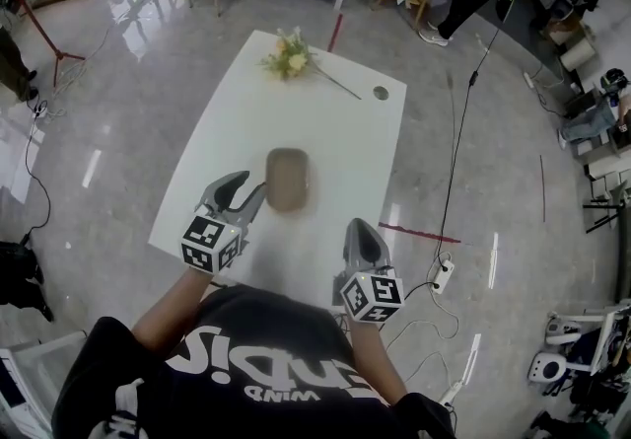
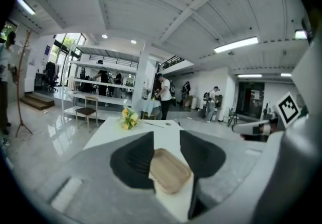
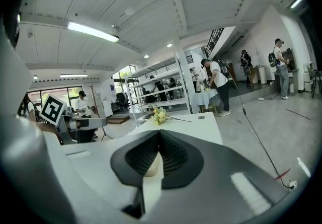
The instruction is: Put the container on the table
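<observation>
On table (image 1: pixel 345 131): container (image 1: pixel 287 179) just beyond parted left tongs (image 1: pixel 246 188).

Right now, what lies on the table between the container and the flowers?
Nothing; the head view shows bare table between the container and the flowers.

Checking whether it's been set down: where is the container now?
In the head view the container lies on the white table, in its near half, just right of the left gripper.
</observation>
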Demonstrator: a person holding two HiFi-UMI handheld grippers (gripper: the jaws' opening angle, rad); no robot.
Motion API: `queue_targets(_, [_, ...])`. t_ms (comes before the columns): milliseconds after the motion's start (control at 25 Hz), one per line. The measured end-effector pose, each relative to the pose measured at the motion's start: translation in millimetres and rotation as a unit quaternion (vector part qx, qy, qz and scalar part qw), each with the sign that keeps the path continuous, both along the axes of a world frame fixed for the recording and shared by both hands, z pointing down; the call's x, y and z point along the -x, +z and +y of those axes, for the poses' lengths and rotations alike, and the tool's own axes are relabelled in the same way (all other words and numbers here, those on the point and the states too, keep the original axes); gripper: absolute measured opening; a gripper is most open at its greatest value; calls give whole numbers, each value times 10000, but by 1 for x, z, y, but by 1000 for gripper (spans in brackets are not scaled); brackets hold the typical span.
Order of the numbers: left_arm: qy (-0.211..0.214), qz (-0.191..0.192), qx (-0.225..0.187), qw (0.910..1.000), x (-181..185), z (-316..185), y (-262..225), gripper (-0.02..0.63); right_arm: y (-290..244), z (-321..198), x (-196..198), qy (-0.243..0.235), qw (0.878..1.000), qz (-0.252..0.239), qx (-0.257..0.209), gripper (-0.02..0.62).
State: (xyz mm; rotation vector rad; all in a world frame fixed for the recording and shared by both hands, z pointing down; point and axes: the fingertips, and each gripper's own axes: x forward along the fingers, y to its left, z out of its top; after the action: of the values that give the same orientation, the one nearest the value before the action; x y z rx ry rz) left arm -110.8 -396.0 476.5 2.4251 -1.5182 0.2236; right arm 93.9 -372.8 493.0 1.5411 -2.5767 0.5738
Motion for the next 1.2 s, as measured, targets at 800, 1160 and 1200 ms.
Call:
queue_targets(800, [-484, 18, -173, 9987, 20, 41, 18, 3, 12, 14, 3, -67, 9997, 146, -186, -2])
queue_targets(1160, [-470, 270, -170, 9984, 18, 38, 14, 3, 7, 12, 4, 24, 9992, 216, -325, -2])
queue_targets(1200, [-479, 290, -167, 9983, 18, 38, 14, 3, 7, 12, 4, 25, 9992, 222, -335, -2])
